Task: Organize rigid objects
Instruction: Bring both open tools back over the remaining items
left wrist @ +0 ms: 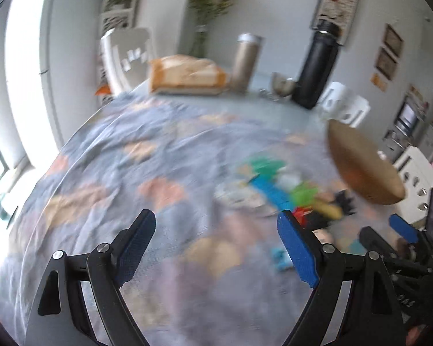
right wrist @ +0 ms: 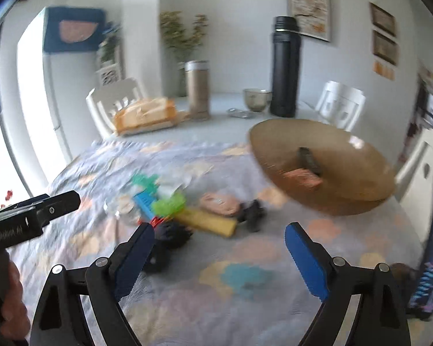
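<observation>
Toy pile [right wrist: 176, 210] sits mid-table on patterned cloth [right wrist: 187, 288], left of brown bowl [right wrist: 326, 173]; pics blurred. Parts: yellow bar [right wrist: 207, 222], blue comb-like strip [right wrist: 144, 204], green spiky pcs, black spiky pcs. Yellow bar long axis runs upper-left to lower-right. Left gripper [left wrist: 216, 245]: jaws apart, nothing between. Right gripper [right wrist: 219, 256]: jaws apart, empty.

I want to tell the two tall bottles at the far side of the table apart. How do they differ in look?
The black bottle is taller and dark all over, with a black cap. The tan bottle is shorter, light brown, and has a silver top. The black bottle stands beside a small metal bowl; the tan bottle stands next to the bread bag. Both stand upright.
</observation>
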Available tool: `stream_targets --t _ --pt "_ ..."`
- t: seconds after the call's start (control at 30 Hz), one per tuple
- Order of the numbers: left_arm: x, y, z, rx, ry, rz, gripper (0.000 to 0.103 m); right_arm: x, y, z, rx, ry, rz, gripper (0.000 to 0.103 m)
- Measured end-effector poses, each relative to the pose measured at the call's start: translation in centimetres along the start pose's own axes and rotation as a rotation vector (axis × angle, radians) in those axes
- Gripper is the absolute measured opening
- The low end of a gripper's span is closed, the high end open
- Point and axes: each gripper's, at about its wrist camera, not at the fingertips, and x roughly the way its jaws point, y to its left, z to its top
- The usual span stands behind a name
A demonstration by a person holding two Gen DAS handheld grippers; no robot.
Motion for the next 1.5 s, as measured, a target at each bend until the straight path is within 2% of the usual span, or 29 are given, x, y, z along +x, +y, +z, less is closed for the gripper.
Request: stream_targets --t 0.07,0.13,0.27,0.37,0.63,0.77,0.87,1.0,1.1,1.23,1.4,1.47,1.5 --pt "0.9 0.9 -0.7 -0.011 0.012 0.022 0.085 0.5 0.4 -0.1 -0.019 0.009 -0.002 0.091" --pt "1.5 1.1 -0.5 -0.031 0.040 -0.021 0.086 0.8 0.2 -0.3 -0.022 0.010 -0.008 0.091" --pt "1.9 0.2 -1.0 0.012 0.066 -0.009 0.086 3.4 -1.2 -0.8 0.046 0.137 0.014 0.091" --pt "1.6 -0.3 -1.4 0.045 0.055 0.005 0.086 4.4 -2.0 -0.8 0.088 0.182 0.027 0.091" --pt "1.0 -2.2 -2.1 0.168 0.037 0.054 0.086 4.7 -1.6 -0.9 0.070 0.206 0.013 0.091" --pt "1.0 -2.5 -2.2 0.194 0.035 0.063 0.086 4.3 -2.0 -1.1 0.083 0.197 0.018 0.091" --pt "1.0 -2.3 -2.1 0.181 0.040 0.055 0.086 4.1 -3.5 -1.1 0.151 0.190 0.024 0.091" --pt "1.0 -2.1 -2.0 0.170 0.044 0.040 0.086 4.3 -6.5 -1.4 0.303 0.197 0.089 0.091" --pt "0.9 -2.7 -2.2 0.205 0.042 0.034 0.086 4.4 -8.2 -1.7 0.391 0.197 0.124 0.091" --pt "0.8 -4.7 -2.9 0.321 0.062 -0.031 0.086 4.4 -9.0 -1.8 0.440 0.190 0.145 0.091" --pt "1.3 -7.0 -2.8 0.407 0.197 -0.177 0.086 3.9 -8.4 -1.5 0.412 0.161 0.145 0.091" --pt "1.6 -8.0 -2.5 0.436 0.201 -0.195 0.086 4.6 -8.0 -1.2 0.387 0.212 0.145 0.087" --pt "2.0 -8.4 -2.4 0.455 0.201 -0.196 0.086 5.4 -7.6 -1.0 0.362 0.271 0.140 0.081"
